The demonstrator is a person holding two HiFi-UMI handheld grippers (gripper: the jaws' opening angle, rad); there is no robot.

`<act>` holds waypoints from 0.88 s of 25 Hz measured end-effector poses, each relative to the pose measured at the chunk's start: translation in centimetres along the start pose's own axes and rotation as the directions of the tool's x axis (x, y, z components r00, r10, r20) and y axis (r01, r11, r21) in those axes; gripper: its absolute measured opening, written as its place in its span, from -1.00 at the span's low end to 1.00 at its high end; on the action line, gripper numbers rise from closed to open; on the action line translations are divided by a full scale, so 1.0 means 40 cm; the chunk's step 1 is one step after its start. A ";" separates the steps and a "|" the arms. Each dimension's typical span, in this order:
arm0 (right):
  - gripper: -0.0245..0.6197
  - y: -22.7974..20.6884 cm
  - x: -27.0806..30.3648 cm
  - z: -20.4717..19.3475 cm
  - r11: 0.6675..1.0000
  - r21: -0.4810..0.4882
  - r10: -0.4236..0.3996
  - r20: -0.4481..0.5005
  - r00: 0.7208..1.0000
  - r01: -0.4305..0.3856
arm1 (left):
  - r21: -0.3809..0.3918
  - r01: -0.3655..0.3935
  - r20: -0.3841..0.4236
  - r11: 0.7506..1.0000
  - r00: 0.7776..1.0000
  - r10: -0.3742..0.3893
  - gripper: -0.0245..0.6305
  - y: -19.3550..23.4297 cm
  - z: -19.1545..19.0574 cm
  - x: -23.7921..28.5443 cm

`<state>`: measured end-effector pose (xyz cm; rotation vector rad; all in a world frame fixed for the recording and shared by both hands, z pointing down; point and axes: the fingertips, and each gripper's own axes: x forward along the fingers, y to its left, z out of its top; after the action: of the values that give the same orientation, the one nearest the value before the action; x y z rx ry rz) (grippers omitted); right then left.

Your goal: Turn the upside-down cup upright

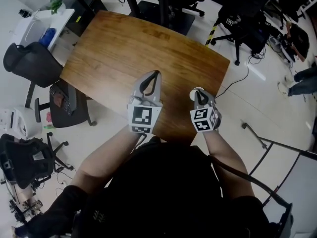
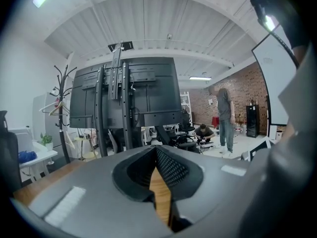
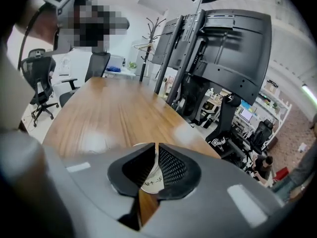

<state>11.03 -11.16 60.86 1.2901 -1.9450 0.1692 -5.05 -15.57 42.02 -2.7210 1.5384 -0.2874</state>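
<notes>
Down at the desk's (image 1: 148, 48) near right edge, the right gripper (image 3: 156, 145) had its jaws almost together, pinching the thin wall of the white cup (image 3: 150, 181). The left gripper (image 2: 155, 148) hovered above the desk, jaws closed together on nothing.

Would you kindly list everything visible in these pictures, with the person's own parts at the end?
table: one, brown wood, centre
cup: one, white, by the table's near right edge
office chairs: several, black, around the table
side table: one, white, far left
screen stand: one, black, beyond the table
coat rack: one, dark, beside the stand
left gripper: grey, shut, empty
right gripper: grey, shut on cup
</notes>
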 end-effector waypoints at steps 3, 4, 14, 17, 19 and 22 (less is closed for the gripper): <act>-0.84 0.043 0.003 0.026 0.998 -0.056 0.030 0.019 0.999 -0.029 | -0.002 -0.014 0.002 1.000 1.000 0.014 -0.93 0.014 0.004 -0.004; -0.84 0.065 0.004 0.036 0.996 -0.072 0.050 0.026 0.998 -0.048 | -0.003 -0.020 -0.001 1.000 1.000 0.020 -0.93 0.019 0.002 -0.006; -0.92 0.204 0.043 -0.020 0.961 0.112 0.249 0.049 0.967 -0.253 | -0.013 -0.043 -0.014 0.999 0.999 0.043 -0.93 0.042 0.001 -0.024; -0.91 0.219 0.041 -0.027 0.944 0.165 0.280 0.067 0.958 -0.288 | -0.015 -0.054 -0.016 0.998 0.998 0.054 -0.93 0.052 0.001 -0.032; -0.91 0.233 0.034 -0.017 0.936 0.145 0.312 0.085 0.946 -0.321 | -0.018 -0.058 -0.020 0.998 0.998 0.058 -0.93 0.054 -0.002 -0.033; -0.83 0.206 0.013 0.017 0.938 0.116 0.310 0.141 0.940 -0.327 | -0.021 -0.062 -0.018 0.998 0.998 0.062 -0.93 0.048 0.000 -0.033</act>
<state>3.74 -7.98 63.15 1.0814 -2.2742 0.4028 -7.34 -15.46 41.63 -2.6874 1.6361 -0.2964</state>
